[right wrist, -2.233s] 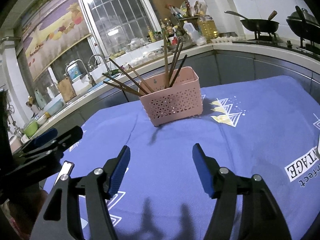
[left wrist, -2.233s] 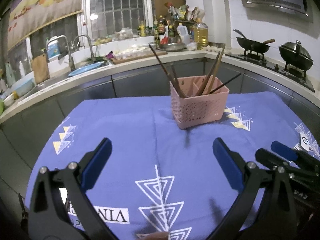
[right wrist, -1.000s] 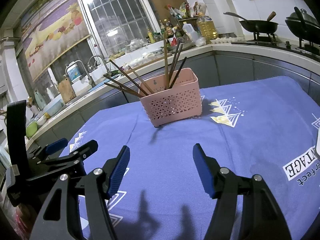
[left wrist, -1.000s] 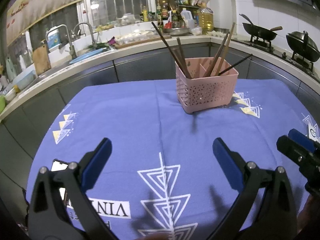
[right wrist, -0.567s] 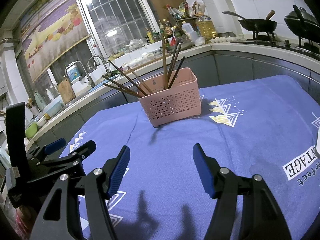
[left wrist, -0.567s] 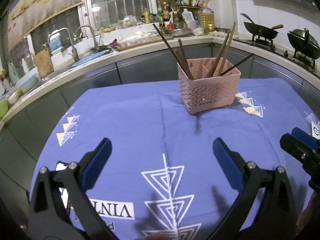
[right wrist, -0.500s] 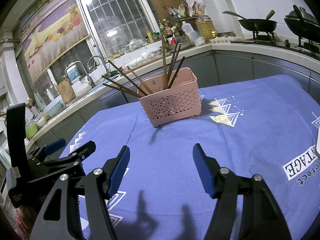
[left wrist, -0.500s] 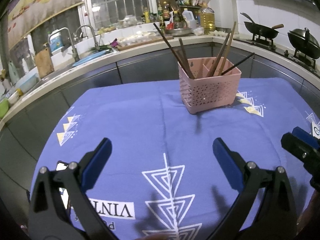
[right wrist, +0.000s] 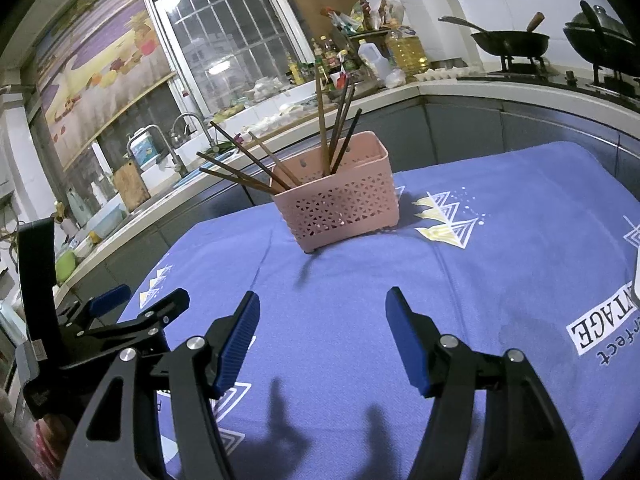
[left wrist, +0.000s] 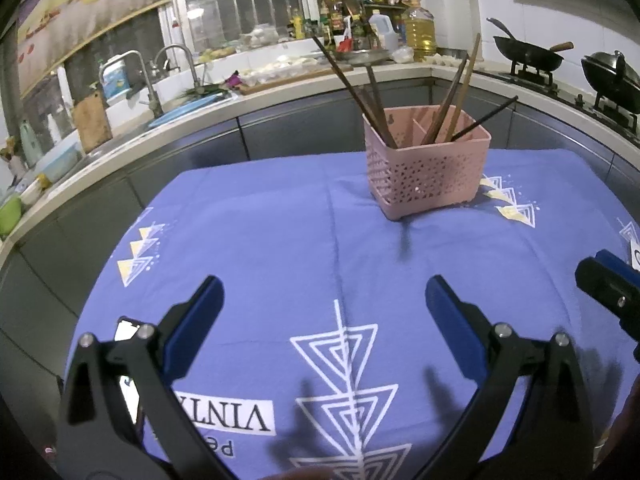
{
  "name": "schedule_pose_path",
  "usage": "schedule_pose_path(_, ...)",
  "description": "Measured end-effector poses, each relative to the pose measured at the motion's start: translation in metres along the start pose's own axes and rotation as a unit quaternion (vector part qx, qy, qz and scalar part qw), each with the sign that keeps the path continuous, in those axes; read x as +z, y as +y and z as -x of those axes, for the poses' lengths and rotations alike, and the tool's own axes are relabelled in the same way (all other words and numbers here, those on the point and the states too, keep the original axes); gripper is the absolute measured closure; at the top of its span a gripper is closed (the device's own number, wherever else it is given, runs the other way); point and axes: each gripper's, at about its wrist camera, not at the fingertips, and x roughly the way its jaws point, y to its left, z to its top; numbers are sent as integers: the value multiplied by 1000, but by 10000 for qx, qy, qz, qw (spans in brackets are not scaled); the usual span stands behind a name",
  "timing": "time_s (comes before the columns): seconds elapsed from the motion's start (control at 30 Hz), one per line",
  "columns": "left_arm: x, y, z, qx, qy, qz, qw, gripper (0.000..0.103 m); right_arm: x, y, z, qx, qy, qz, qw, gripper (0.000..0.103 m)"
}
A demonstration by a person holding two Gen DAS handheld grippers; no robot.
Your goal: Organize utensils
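Left hand-held gripper (left wrist: 322, 294): fingers spread wide, nothing between them, held above the near part of the blue cloth (left wrist: 280, 240) covering the worktop; right hand-held gripper (right wrist: 320, 304): fingers likewise spread and empty, above the same cloth, just right of the left unit. Pink basket (left wrist: 426, 172) stands upright on the far part of the cloth, well apart from both grippers; chopsticks (left wrist: 448, 100) stand tilted inside it, one group leaning left, another leaning right.
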Motion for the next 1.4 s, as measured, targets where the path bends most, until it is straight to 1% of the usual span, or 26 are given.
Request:
schedule_pose_path(0.5, -6, -2, -4, 13, 45, -56, 10000, 6, -8, 1, -1, -23, 23, -85, 10000, 37)
schedule_pose_path(0.77, -7, -5, -5, 15, 54, -88, 9999, 6, -7, 0, -1, -20, 22, -90, 10000, 37)
schedule_pose_path(1.4, -7, -5, -7, -87, 132, -84, 9998, 6, -8, -1, -1, -22, 34, -109, 9999, 37)
